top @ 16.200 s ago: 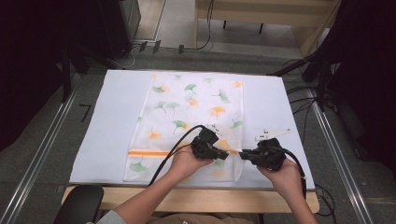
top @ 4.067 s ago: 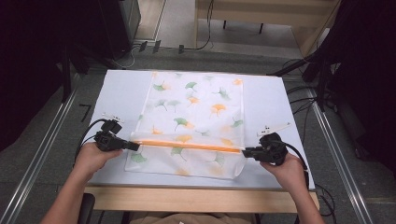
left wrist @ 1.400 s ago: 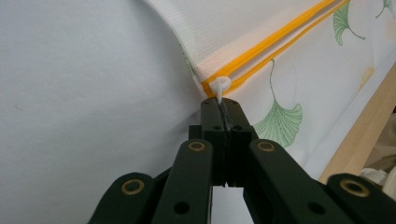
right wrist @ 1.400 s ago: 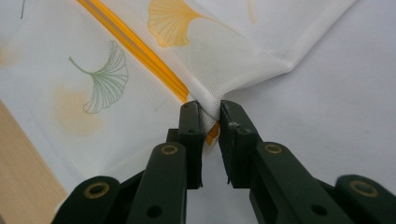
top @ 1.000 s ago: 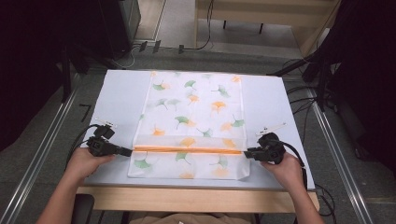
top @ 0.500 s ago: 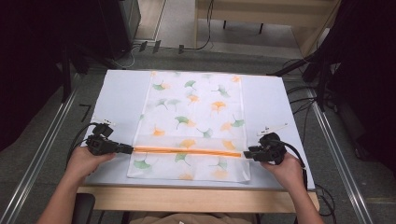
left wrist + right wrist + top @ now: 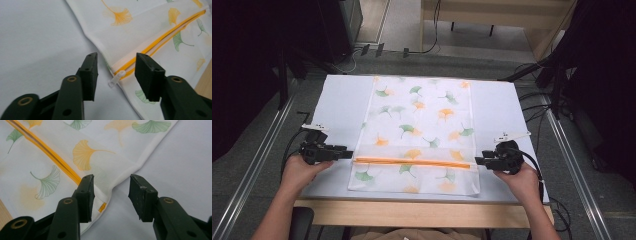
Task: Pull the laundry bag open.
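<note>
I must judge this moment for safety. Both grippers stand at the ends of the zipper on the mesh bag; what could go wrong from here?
1. The zipper pull lies between the open left gripper fingers, which have just been opening; closing again may catch mesh, not the pull.
2. The right gripper also has just been opening over the bag edge, so the bag may slide on the table.
</note>
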Demonstrator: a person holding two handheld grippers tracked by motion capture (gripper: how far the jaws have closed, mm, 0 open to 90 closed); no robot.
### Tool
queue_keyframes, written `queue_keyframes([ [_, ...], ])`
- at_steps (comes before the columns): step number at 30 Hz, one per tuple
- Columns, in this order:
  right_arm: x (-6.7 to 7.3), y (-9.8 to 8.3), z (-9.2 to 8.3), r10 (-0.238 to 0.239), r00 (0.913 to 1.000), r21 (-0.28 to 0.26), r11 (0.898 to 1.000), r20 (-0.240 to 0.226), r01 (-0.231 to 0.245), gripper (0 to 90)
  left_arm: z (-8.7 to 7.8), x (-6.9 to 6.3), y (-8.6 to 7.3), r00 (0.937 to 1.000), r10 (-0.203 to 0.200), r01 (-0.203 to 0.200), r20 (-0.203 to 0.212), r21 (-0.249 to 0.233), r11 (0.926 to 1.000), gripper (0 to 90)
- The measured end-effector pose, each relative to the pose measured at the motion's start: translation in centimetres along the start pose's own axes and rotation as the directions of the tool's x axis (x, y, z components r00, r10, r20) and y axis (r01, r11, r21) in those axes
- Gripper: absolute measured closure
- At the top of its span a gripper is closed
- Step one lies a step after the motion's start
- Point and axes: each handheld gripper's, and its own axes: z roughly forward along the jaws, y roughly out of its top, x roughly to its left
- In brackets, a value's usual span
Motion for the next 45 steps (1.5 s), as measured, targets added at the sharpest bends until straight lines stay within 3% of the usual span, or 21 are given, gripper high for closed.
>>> queue_keyframes([
  [9,-1.4,-0.5,-1.6,0.009,0.9997,-0.096,0.995,0.024,-0.007,51.2,-1.0,0.3,-0.1,0.9971,0.014,-0.020,-0.075,-0.083,0.9963,41.9],
  [16,-2.4,-0.9,-2.2,0.010,0.9989,-0.132,0.991,0.047,-0.004,46.4,-1.6,0.8,-0.3,0.9924,-0.002,-0.012,-0.123,-0.111,0.9938,40.2],
  [31,-4.7,-1.8,-2.7,0.068,0.9948,-0.181,0.982,0.077,-0.053,38.5,-2.4,2.2,-0.9,0.9681,-0.026,-0.007,-0.249,-0.132,0.9913,36.1],
  [40,-5.8,-2.1,-2.5,0.106,0.9892,-0.186,0.979,0.102,-0.085,37.7,-2.5,2.7,-1.0,0.9642,-0.030,-0.010,-0.263,-0.150,0.9887,34.9],
  [45,-5.8,-2.1,-2.4,0.100,0.9893,-0.185,0.980,0.106,-0.080,37.6,-2.4,2.8,-1.0,0.9639,-0.042,0.002,-0.263,-0.151,0.9885,34.3],
])
